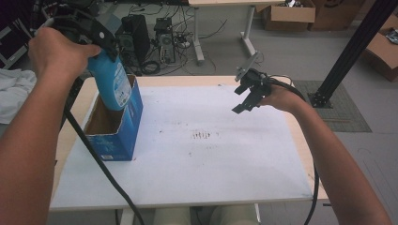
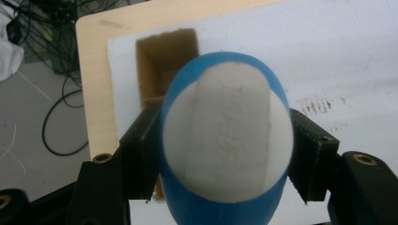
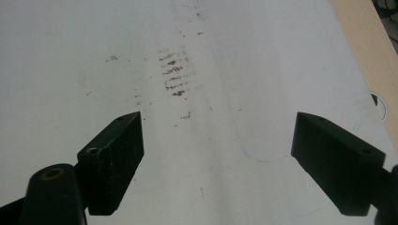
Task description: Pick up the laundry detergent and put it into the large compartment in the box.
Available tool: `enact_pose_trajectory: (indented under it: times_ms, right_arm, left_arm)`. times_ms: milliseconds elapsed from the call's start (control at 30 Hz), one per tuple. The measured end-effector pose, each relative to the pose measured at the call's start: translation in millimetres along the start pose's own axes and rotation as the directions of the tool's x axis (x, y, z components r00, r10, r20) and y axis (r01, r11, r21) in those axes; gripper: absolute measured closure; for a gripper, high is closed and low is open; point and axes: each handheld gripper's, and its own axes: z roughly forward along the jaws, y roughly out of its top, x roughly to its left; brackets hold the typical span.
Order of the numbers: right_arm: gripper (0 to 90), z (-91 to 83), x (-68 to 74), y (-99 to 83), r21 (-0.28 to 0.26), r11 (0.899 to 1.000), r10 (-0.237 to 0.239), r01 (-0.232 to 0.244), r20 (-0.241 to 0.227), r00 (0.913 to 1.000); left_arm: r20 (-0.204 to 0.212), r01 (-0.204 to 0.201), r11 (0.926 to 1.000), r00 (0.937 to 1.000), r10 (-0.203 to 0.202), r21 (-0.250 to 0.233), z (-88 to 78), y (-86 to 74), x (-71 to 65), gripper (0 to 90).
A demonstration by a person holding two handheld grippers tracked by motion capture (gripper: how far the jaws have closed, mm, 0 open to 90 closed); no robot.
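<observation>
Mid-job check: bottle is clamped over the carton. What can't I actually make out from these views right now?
- Lower end of the blue plastic bottle: high view, hidden behind the wall of the open blue cardboard carton.
- Carton's bottom: high view, in shadow; left gripper view, the bottle covers most of the opening.
- Bottle label print: high view, too small.
- Left gripper: high view, hand covers most of it.
- Right gripper: open, holds nothing.

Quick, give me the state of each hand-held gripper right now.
Left hand-held gripper: shut on the blue bottle, held above the open blue box.
Right hand-held gripper: open, holding nothing, above the white table.
</observation>
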Motion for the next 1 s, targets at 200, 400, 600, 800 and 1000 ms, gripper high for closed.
enact_pose_trajectory:
  times_ms: [200, 400, 600, 800, 1000]
  right_arm:
    - [17.4, 2.4, -0.7, 0.7, 0.003, 1.000, -0.003, 0.003, -0.001, 1.0000]
    - [17.4, 2.5, -1.7, 0.1, 0.006, 1.000, 0.000, 0.000, -0.001, 1.0000]
    - [17.3, 2.3, -1.7, -0.1, 0.006, 1.000, 0.003, -0.003, 0.001, 1.0000]
    - [17.3, 1.3, -1.3, -1.0, 0.005, 1.000, 0.005, -0.005, 0.005, 1.0000]
    - [17.2, 0.0, -1.9, -2.9, 0.005, 1.000, 0.010, -0.010, 0.007, 0.9999]
  left_arm:
    - [-0.019, 0.059, 0.9983, 0.9981, -0.059, 0.001, 3.7, -2.6, 13.1, 38.2]
    - [-0.052, 0.090, 0.9959, 0.9946, -0.090, -0.002, 9.2, -6.9, 23.3, 38.2]
    - [-0.080, 0.097, 0.9953, 0.9921, -0.097, -0.007, 18.2, -10.1, 26.2, 38.2]
    - [-0.087, 0.097, 0.9953, 0.9915, -0.097, -0.001, 34.6, -13.5, 27.4, 38.3]
    - [-0.089, 0.101, 0.9948, 0.9910, -0.100, 0.013, 56.2, -19.9, 30.4, 38.3]
